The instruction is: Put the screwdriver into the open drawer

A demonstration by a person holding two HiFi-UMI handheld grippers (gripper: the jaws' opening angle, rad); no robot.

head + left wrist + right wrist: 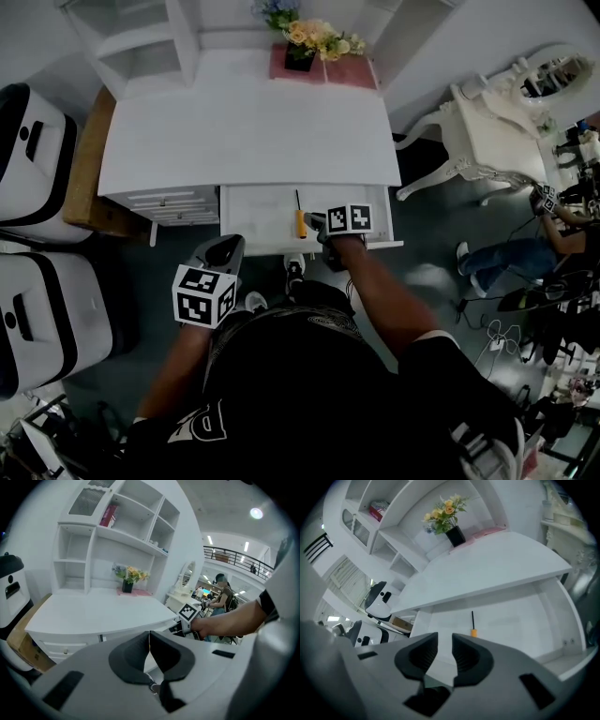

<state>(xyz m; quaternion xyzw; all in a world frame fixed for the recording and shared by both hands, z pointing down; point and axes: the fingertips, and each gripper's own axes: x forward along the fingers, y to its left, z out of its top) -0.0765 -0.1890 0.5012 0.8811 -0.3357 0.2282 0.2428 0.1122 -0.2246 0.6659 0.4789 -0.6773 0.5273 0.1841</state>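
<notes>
The drawer [258, 230] stands pulled out, open from above and from the front. Its white floor lies bare on both sides of the screwdriver [300, 221] near the middle. The desktop [248, 131] overhangs the drawer's back. Flowers [314, 37] and shelves [141, 42] crowd the desktop's far edge.

Bright, even indoor light; both gripper views bulge fisheye-style with dark corners, ceiling lamps [256, 513] glaring.

Looking down on a white desk [248, 131], top centre. Got the drawer [258, 225] open mid-frame, with an orange-handled screwdriver [300, 221] lying inside and the right gripper [317, 225] just beside it. Left gripper [223, 251] lower left, outside the drawer. Flowers [314, 36] up top.
</notes>
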